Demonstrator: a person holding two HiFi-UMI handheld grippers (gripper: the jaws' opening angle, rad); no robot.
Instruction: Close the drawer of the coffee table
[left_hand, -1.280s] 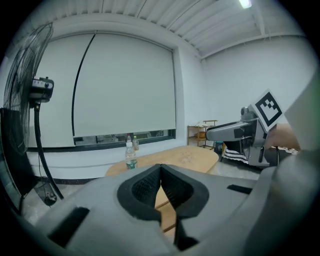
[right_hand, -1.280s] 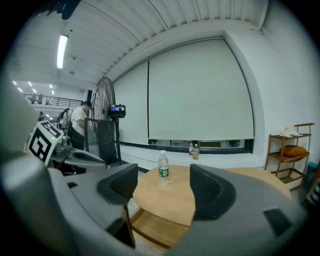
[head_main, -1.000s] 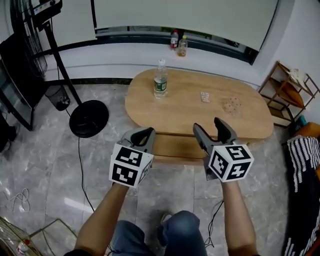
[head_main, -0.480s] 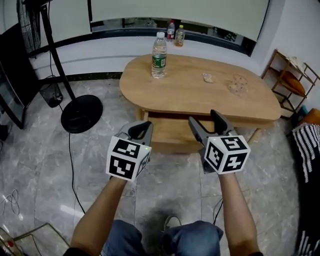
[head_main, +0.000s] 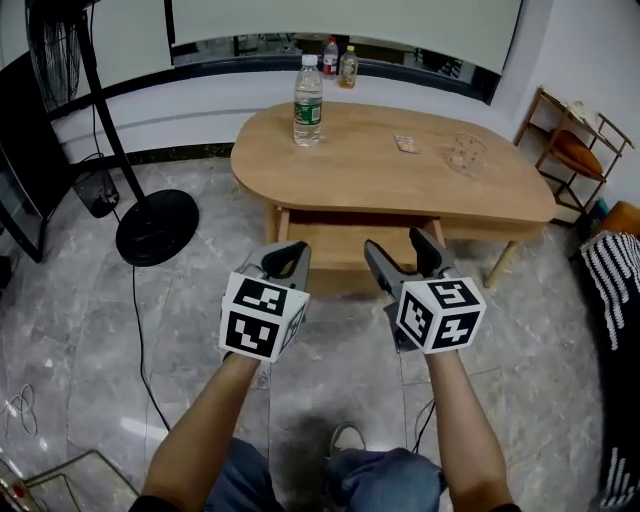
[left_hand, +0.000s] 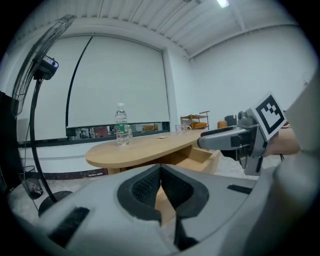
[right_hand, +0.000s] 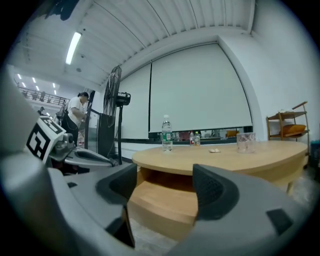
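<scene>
- One oval coffee table (head_main: 380, 180) on grey marble floor (head_main: 180, 300), white blind behind, fan (head_main: 155, 225) at left, shelf (head_main: 570, 150) at right.
- On top: one water bottle (head_main: 308, 90), one glass (head_main: 465, 153), one small packet (head_main: 406, 144); two more bottles (head_main: 337, 62) on the sill.
- Drawer (head_main: 345, 250) pulled out under the tabletop, just ahead of both grippers.
- Left gripper (head_main: 290, 255): jaws pressed together, empty.
- Right gripper (head_main: 397, 245): jaws well apart, nothing between.

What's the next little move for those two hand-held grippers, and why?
Probably ease both forward to the front of the drawer, then push. It stands pulled out from under the coffee table. The left hand-held gripper, jaws together, and the right hand-held gripper, jaws apart, hover short of it, touching nothing.
</scene>
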